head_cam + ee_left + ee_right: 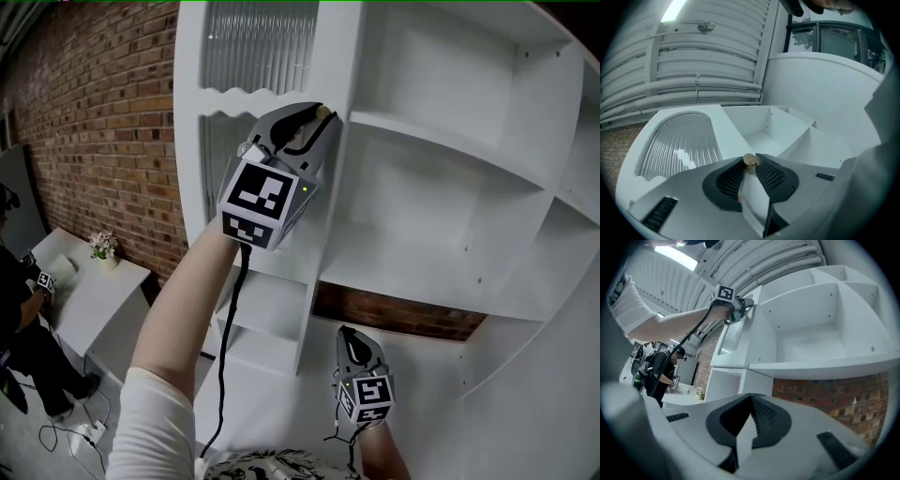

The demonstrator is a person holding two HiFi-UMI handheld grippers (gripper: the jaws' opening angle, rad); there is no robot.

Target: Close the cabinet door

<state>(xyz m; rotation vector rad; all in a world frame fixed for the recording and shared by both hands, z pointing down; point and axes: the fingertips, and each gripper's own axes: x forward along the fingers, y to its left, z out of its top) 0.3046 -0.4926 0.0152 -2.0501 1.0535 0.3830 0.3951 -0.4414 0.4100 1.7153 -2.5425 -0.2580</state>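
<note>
- Head view: a white cabinet [441, 141] with open shelves fills the frame, set against a brick wall [103, 122].
- The cabinet door [258, 47], 1 ribbed-glass panel in a white frame, stands swung out at the left of the shelves.
- The right gripper [345, 330] hangs low in front of the cabinet — its 2 jaws pressed together with nothing between them.
- The left gripper [319, 117] is raised to the door's edge — its jaws pinch the small brass knob [749, 160].

Small flowerpot [103, 249] on white table [101, 302]
</note>
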